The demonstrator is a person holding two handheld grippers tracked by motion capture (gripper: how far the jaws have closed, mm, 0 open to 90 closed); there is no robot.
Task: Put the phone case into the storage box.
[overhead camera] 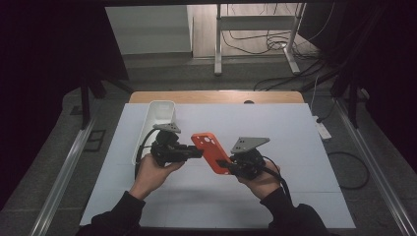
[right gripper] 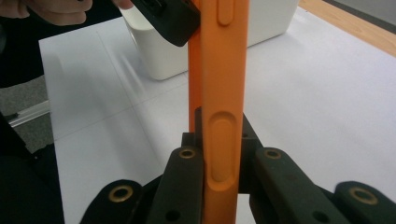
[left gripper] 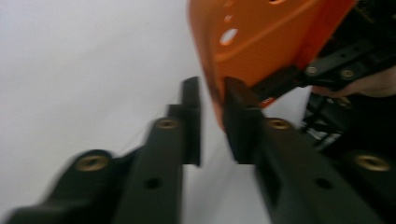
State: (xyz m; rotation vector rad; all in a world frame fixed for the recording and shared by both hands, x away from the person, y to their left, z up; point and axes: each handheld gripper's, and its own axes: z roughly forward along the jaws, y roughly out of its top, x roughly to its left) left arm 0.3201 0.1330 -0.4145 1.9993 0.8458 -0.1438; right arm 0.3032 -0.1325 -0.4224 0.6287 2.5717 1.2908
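Orange phone case (overhead camera: pixel 212 152) hangs in the air above the middle of the surface (overhead camera: pixel 295 147), caught between both tools. In the right gripper view the right gripper (right gripper: pixel 219 154) has its jaws clamped on the case's lower end, one jaw against each broad face, so the case stands edge-on with a long recessed side button just above the jaws and a second button (right gripper: pixel 225 11) near the top. In the left gripper view the left gripper (left gripper: pixel 212 119) has its jaws drawn close on the thin edge of the case's upper end (left gripper: pixel 266 37); the right-hand jaw lies against the orange wall, the other sits just beside it with a slim gap, and whether that one touches the case I cannot tell. Small round holes (left gripper: pixel 229 36) show in the case near that end.

From the high view the left gripper (overhead camera: pixel 196 152) points level toward the right gripper (overhead camera: pixel 227 166), each held in one hand (overhead camera: pixel 155 169), the case slanting between them with its camera cut-out end toward the surface's far edge. Each gripper carries a grey three-cornered plate (overhead camera: pixel 250 143). A white rectangular bin (overhead camera: pixel 160 115) stands near the far left corner of the surface, just behind the left gripper. A strip of bare wood (overhead camera: pixel 216 96) runs along the far edge.
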